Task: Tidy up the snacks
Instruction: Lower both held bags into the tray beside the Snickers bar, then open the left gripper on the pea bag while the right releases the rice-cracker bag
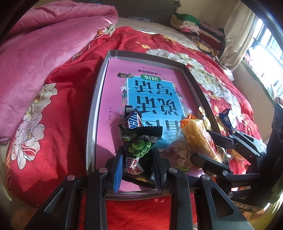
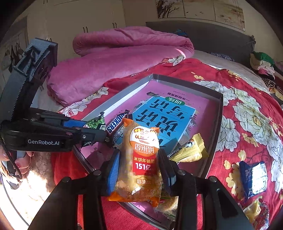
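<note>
Red floral bedspread under a grey tray (image 1: 99, 99): your left gripper (image 1: 138, 164) pinches the pea packet (image 1: 141, 141), your right gripper (image 2: 139, 169) straddles the rice-cracker pack (image 2: 141, 159), long axis along its fingers, tray floor directly below both.

Sunlit window (image 1: 265, 51) beside a bed (image 2: 247, 109) with red floral cover, white wardrobe (image 2: 84, 16) behind.
</note>
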Motion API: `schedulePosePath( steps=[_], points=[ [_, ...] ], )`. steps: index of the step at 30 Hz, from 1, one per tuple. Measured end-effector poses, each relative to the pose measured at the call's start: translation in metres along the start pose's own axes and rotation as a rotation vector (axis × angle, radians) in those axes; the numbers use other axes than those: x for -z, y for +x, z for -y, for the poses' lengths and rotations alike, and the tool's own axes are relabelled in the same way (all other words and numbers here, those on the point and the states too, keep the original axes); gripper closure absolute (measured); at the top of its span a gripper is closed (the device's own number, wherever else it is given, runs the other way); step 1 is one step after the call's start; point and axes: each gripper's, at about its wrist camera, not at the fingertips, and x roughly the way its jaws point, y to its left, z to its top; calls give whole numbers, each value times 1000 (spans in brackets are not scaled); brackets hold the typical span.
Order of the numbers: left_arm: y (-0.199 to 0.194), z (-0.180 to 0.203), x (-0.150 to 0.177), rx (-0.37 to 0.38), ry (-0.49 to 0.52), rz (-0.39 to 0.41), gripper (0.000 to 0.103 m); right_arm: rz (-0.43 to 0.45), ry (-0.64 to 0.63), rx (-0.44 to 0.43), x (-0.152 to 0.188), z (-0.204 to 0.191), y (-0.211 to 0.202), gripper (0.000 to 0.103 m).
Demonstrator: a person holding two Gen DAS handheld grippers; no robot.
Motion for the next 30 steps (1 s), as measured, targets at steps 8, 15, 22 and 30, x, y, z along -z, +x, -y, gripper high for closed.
schedulePosePath(
  steps=[8,15,22,30],
  points=[
    [-1,-1,0,21,-10,1,72,1,-16,4,5,-2,-12,50],
    [-1,3,-1,33,4,-1,67,-3,-49,53,13,0,-23,49],
    [-3,6,-1,41,19,5,59,-9,-54,108,14,3,-20,49],
    [-9,5,-2,84,-2,33,47,-12,-7,116,16,12,-20,49]
  ],
)
